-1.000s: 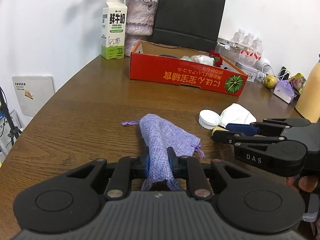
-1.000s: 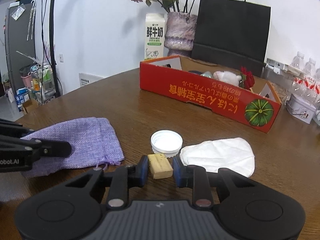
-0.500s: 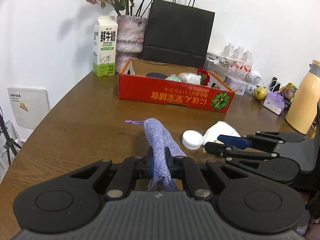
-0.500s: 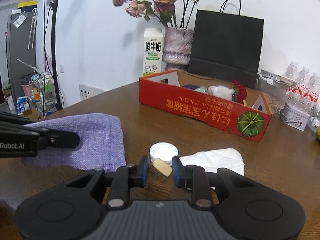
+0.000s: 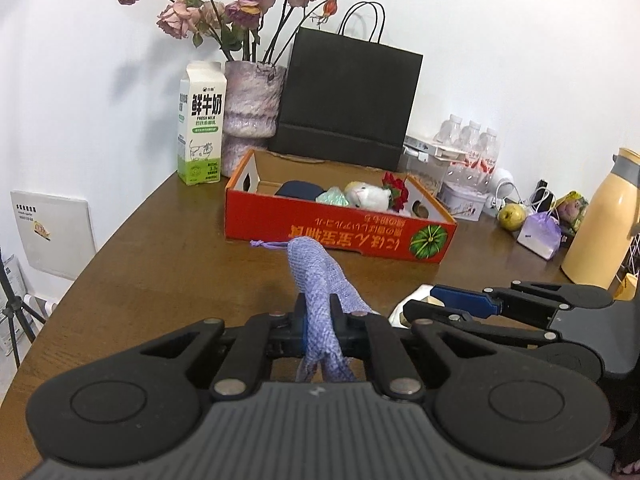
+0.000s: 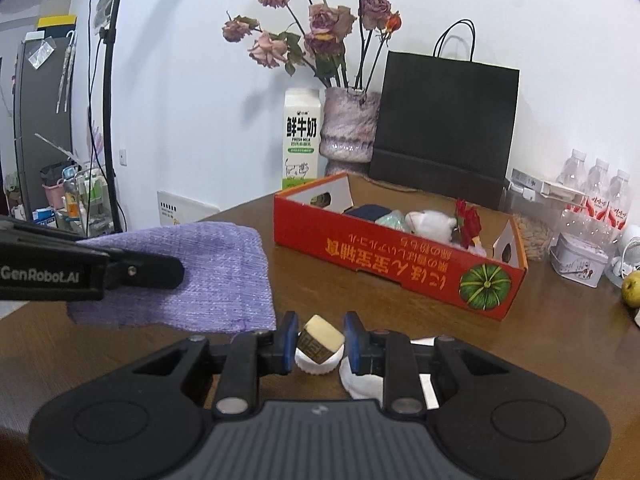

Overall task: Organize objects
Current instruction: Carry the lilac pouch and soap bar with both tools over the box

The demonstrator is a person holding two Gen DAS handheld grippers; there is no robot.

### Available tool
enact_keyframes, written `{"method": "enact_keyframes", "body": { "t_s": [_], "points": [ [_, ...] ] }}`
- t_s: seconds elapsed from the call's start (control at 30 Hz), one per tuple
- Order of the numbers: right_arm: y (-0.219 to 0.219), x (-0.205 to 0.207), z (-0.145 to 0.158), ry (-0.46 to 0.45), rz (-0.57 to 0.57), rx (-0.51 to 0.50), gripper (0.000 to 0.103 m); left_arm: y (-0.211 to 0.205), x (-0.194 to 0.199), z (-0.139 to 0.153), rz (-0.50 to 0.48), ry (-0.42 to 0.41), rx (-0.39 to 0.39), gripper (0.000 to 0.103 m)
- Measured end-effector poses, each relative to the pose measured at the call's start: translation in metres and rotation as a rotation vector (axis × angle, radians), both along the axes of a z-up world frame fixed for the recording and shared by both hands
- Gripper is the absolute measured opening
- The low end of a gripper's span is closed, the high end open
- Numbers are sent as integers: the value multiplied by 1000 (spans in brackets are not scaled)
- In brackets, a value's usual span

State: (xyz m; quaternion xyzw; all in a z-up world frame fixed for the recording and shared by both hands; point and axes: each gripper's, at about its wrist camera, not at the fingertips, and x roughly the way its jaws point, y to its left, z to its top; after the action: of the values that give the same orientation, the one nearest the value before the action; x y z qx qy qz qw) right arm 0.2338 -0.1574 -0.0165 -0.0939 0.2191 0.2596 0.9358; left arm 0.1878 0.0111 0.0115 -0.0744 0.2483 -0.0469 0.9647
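The left gripper [image 5: 320, 320] has its fingers pinched tight on a lilac woven drawstring pouch [image 5: 320, 276], which sticks out forward from them above the brown wooden desk [image 5: 160, 272], its cord end trailing toward the red cardboard tray [image 5: 340, 232]. The right gripper [image 6: 320, 338] is closed on a small cream-coloured block with a brown patterned side [image 6: 320, 340], clamped between its blue-padded fingers and clear of the desk. Directly beneath that block lie a white round plastic lid [image 6: 316, 364] and a crumpled white cloth [image 6: 364, 384]. The tray sits further back on the desk and holds a white plush toy [image 6: 430, 222], a red flower [image 6: 468, 218] and a dark blue item [image 6: 368, 212].
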Motion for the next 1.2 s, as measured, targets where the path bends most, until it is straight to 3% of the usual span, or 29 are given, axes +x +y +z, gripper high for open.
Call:
{"method": "enact_keyframes", "body": {
  "t_s": [0.47,1.2],
  "points": [
    [-1,30,14,-10,-21,32,24,-3,39,20,9,-34,-13,9],
    [-3,102,18,-33,-77,87,24,-6,121,23,15,-58,-48,9]
  ]
}}
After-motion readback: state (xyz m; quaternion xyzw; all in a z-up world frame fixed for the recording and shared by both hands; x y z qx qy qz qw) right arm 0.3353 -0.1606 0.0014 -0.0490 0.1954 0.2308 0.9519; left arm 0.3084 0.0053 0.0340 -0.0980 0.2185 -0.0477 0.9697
